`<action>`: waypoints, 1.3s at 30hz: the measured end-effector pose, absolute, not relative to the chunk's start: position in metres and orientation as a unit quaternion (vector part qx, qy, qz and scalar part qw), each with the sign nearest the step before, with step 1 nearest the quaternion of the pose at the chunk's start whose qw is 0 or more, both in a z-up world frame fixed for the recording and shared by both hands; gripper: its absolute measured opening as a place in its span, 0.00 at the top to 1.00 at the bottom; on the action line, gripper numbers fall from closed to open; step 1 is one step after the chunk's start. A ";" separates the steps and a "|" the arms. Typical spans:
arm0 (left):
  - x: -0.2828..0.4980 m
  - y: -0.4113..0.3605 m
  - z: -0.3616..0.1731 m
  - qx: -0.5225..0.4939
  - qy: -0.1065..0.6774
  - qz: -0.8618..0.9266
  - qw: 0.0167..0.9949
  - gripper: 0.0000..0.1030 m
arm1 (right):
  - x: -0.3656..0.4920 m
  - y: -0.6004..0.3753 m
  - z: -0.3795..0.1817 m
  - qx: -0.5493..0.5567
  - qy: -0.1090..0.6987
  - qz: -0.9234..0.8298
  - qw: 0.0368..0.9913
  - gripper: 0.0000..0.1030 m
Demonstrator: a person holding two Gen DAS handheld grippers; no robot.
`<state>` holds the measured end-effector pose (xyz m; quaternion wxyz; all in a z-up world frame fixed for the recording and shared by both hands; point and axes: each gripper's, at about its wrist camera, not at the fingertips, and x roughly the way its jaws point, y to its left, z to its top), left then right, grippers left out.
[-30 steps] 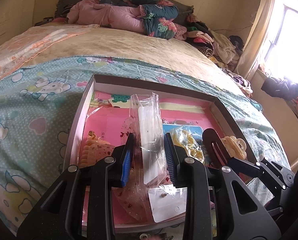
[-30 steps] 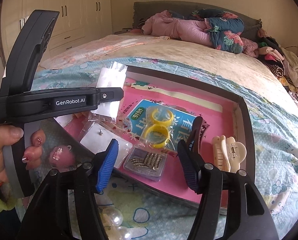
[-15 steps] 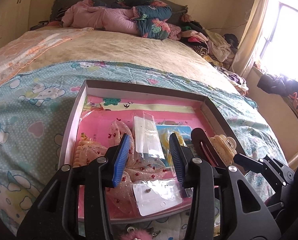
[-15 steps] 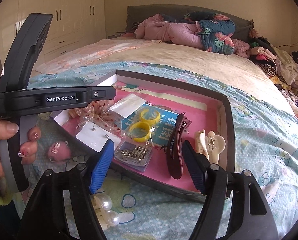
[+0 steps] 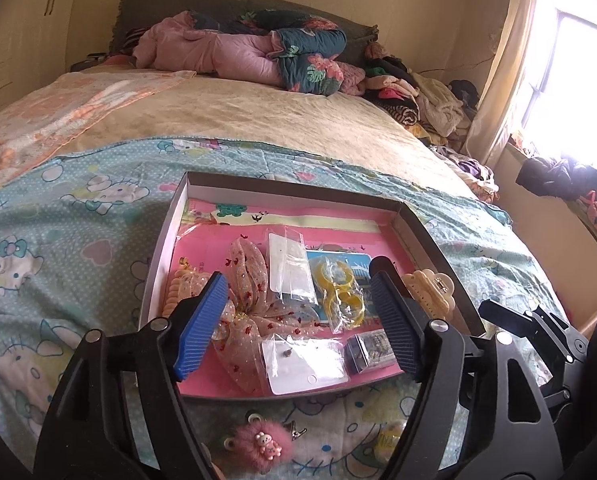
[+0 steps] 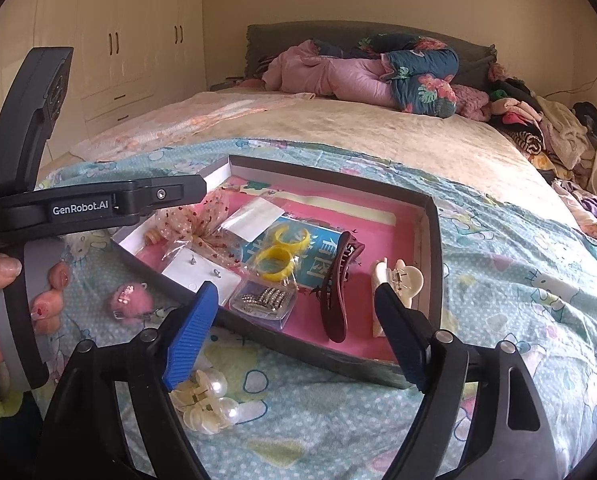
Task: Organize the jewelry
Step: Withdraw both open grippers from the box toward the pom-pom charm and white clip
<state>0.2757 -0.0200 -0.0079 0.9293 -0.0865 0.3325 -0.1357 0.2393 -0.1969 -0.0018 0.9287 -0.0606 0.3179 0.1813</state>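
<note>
Left gripper (image 5: 302, 324): jaws spread wide, nothing between the blue pads, poised above the near edge of the shallow box (image 5: 430, 240) on the cartoon-print bedspread (image 5: 70, 240).

Box contents, left wrist view, left to right. At 9 o'clock of the pink floor, a peach comb clip (image 5: 178, 292), partly behind the left pad. Next, a sheer spotted bow (image 5: 254, 304), with an earring card (image 5: 304, 364) in a clear bag at its 5 o'clock, overlapping it. At centre, a flat clear packet (image 5: 292, 272); just beside it at 3 o'clock, bagged yellow rings (image 5: 340, 294). At 5 o'clock of the rings, a small case of sparkly pieces (image 5: 368, 350). At the right wall, a cream claw clip (image 5: 430, 292).

Right gripper (image 6: 294, 328): jaws wide, empty, over the box's near corner. In its view a dark red hair clip (image 6: 334, 296) lies inside the box between rings and claw clip. Outside the box, on the bedspread: a pink fluffy charm (image 6: 132, 302) at 9 o'clock, a pearl clip (image 6: 206, 404) at 7 o'clock.
</note>
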 end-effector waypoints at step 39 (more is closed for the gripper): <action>0.183 0.017 -0.019 -0.080 0.322 -0.096 0.938 0.11 | 0.173 -0.182 -0.004 -0.077 0.312 0.198 0.926 0.15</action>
